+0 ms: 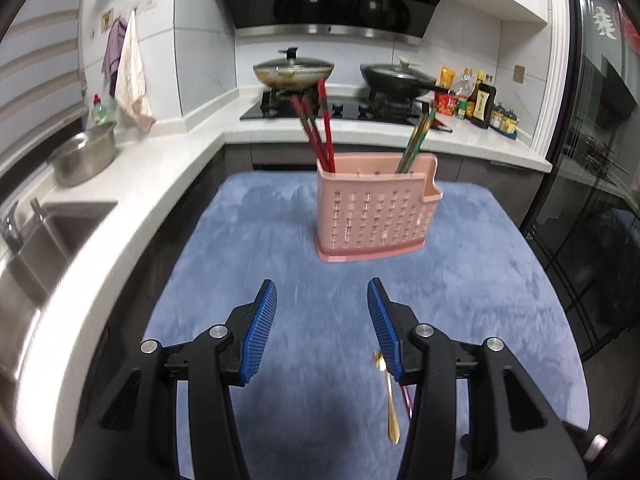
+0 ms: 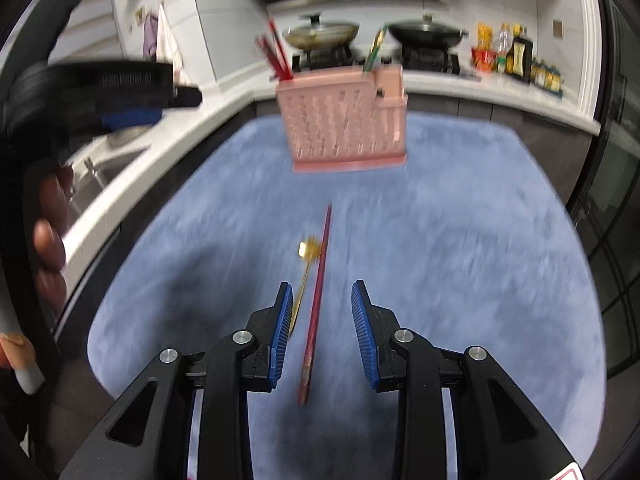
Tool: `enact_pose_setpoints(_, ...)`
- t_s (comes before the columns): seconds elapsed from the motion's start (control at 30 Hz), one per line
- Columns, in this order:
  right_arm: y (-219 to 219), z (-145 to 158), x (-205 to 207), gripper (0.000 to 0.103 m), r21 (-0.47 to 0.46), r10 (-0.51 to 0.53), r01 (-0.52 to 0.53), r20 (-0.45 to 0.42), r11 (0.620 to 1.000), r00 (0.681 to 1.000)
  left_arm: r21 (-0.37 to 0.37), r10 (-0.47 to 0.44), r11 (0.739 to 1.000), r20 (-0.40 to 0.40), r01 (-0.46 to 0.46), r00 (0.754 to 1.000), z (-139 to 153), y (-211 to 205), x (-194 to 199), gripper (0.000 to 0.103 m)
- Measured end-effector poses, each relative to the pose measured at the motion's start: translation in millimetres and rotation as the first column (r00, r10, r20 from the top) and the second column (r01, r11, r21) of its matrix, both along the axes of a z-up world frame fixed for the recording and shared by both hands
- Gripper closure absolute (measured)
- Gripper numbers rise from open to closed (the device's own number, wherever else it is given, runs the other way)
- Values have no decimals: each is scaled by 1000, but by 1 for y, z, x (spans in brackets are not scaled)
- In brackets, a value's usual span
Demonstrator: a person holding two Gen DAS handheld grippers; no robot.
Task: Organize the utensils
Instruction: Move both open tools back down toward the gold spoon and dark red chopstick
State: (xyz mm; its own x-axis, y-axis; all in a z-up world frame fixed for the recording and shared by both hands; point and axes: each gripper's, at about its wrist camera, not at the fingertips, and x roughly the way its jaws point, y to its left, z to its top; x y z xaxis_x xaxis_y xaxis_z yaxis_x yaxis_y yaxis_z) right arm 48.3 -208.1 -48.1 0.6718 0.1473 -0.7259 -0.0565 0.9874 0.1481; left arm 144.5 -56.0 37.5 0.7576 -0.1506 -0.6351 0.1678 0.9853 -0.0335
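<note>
Pink caddy (image 1: 374, 216): slotted plastic, upright on the far half of the blue mat (image 1: 248, 248), with a lower pocket at its right end.
Red chopsticks (image 1: 320, 128): a bunch leaning left out of the caddy's left compartment.
Green-patterned chopsticks (image 1: 416, 142): leaning right from the right compartment.
Loose red chopstick (image 2: 318, 300): flat on the mat's near half, pointing toward the caddy.
Gold spoon (image 2: 306, 258): just left of the loose chopstick, bowl toward the caddy; whether they touch is blurred.
Right gripper (image 2: 320, 292): jaws apart, straddling the loose chopstick.
Left gripper (image 1: 322, 292): jaws spread wide, empty, over open mat in front of the caddy.
Edges: white counter (image 1: 132, 200) runs along the mat's left and far sides.
</note>
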Motion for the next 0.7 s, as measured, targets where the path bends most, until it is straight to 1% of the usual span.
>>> enact_pose_setpoints(0.2, 12, -36, -7, 73, 3, 20, -19, -68, 1000, 997, 2, 17, 1000, -64, -16, 998, -31, 10, -13, 58)
enact_pose_setpoints(0.33, 17, -51, -3, 73, 0, 23, -24, -97, 1000, 995, 2, 24, 1000, -95, -24, 995, -47, 14, -20, 58)
enact_pose_setpoints(0.47, 19, -63, -1, 75, -2, 21, -21, -114, 1000, 993, 5, 27, 1000, -118, -27, 993, -57, 15, -22, 58)
enact_pose_setpoints(0.63, 19, -73, 4, 85, -7, 13, -14, -134, 1000, 991, 12, 25, 1000, -138, -24, 990, -69, 13, -24, 58)
enact_pose_setpoints(0.7, 19, -75, 5, 87, -14, 11, -13, -132, 1000, 991, 14, 24, 1000, -145, -23, 989, -72, 12, -24, 58)
